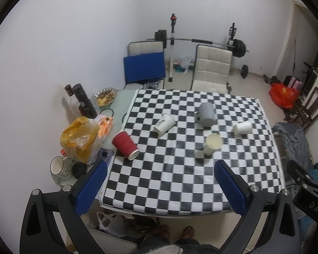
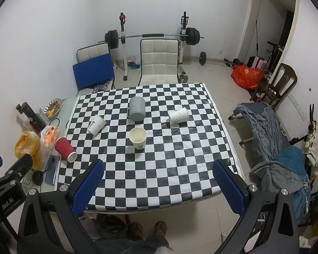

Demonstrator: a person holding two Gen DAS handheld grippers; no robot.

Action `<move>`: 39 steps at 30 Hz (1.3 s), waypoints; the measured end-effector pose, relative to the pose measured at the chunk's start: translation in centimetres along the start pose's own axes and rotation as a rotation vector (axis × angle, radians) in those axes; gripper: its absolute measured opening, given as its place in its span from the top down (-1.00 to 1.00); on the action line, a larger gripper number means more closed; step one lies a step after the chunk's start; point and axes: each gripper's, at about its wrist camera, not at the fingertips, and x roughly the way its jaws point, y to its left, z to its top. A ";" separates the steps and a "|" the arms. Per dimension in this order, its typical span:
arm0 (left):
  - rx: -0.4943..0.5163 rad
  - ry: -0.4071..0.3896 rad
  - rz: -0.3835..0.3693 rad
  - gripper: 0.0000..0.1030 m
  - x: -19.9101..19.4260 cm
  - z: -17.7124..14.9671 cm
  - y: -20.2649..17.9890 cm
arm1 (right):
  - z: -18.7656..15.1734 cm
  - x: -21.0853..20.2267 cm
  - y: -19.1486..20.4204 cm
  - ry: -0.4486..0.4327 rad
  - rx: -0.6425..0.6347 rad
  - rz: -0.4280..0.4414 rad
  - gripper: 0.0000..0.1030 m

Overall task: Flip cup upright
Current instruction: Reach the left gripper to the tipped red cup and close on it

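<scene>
- Cups are spread over your black-and-white checkered tablecloth (image 2: 159, 169), five in all, and the cloth is the biggest thing before you, covering most of the table.
- Your left gripper (image 1: 161, 182) hangs above the near edge of the cloth with its blue-padded fingers spread wide and nothing between them.
- Your right gripper (image 2: 158, 180) does the same, blue pads wide apart, holding nothing, also over the near edge.
- The grey ribbed plastic mug (image 2: 137, 111) stands mouth down near the far middle of the cloth, handle to its left.
- The red paper cup (image 2: 65, 151) lies on its side at the left edge of the cloth, mouth toward you.
- The white paper cup with dark print (image 2: 96, 124) lies on its side left of the grey mug.
- The plain white paper cup (image 2: 178, 116) lies on its side right of the grey mug.
- The cream-lined white paper cup (image 2: 138, 140) stands upright, mouth open to the ceiling, just nearer you than the grey mug.
</scene>
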 end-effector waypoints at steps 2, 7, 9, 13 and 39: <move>-0.013 0.023 0.036 -1.00 1.5 0.2 0.9 | 0.0 1.3 0.9 0.021 0.001 0.008 -1.00; -0.043 0.084 0.116 -1.00 6.8 0.1 5.3 | 0.8 6.8 4.8 0.093 -0.020 0.020 -1.00; -0.057 0.111 0.155 -1.00 9.0 -0.1 7.0 | 0.9 9.0 6.2 0.117 -0.034 0.032 -1.00; -0.097 0.185 0.213 -1.00 13.3 -0.4 9.4 | 1.3 13.9 9.3 0.170 -0.081 0.046 -1.00; -0.376 0.563 0.280 -1.00 37.1 -0.2 13.2 | 2.3 44.2 23.8 0.496 -0.436 0.128 -1.00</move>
